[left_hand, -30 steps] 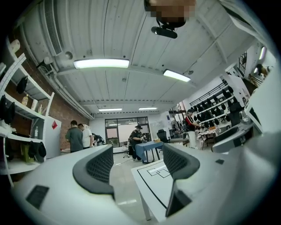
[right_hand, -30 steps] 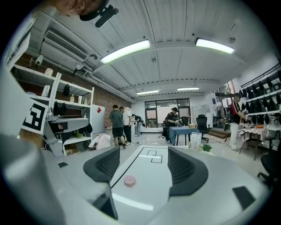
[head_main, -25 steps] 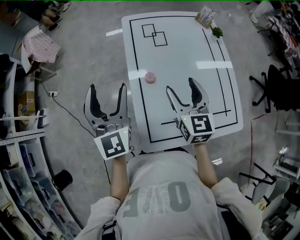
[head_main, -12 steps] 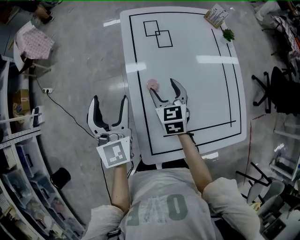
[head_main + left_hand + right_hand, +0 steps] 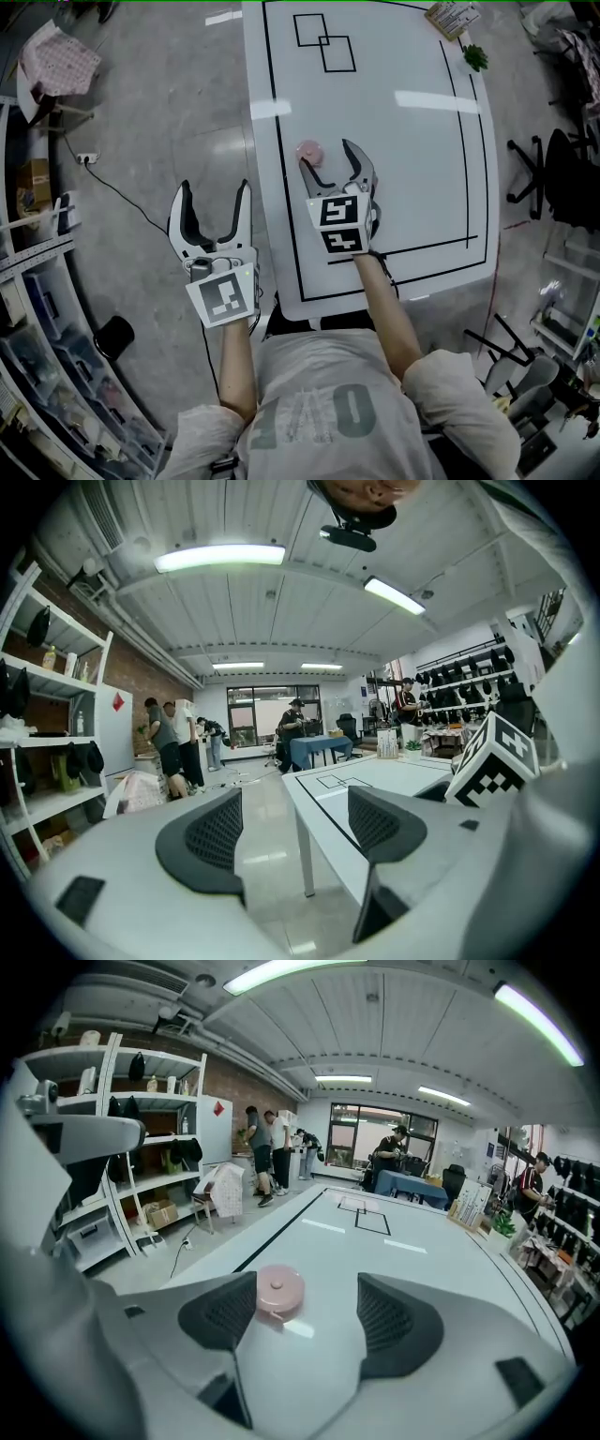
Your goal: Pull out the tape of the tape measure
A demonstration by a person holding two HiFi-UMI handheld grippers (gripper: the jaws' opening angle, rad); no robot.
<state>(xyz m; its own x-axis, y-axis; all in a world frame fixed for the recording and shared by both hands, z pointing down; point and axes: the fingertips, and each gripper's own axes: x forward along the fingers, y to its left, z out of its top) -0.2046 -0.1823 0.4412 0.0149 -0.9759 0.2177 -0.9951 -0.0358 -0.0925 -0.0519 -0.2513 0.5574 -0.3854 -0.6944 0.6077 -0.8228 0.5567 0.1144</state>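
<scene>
A small round pink tape measure [image 5: 308, 150] lies flat on the white table [image 5: 412, 141], near its left black border line. My right gripper [image 5: 331, 159] is open just behind it, with its left fingertip close to the case. In the right gripper view the pink tape measure [image 5: 279, 1292] sits just ahead of the left jaw, with nothing between the jaws. My left gripper [image 5: 214, 200] hangs open over the floor, left of the table edge, holding nothing. No tape shows outside the case.
Two overlapping black squares [image 5: 323, 42] are drawn at the table's far end. A small box [image 5: 452, 17] and a green plant [image 5: 474, 57] sit at the far right corner. Shelving [image 5: 37, 309] lines the left. People [image 5: 267, 1152] stand far off. A black chair [image 5: 558, 178] is at right.
My right gripper has swung from the table's near right area leftward and forward, up to the pink tape measure. My left gripper has stayed beside the table, open.
</scene>
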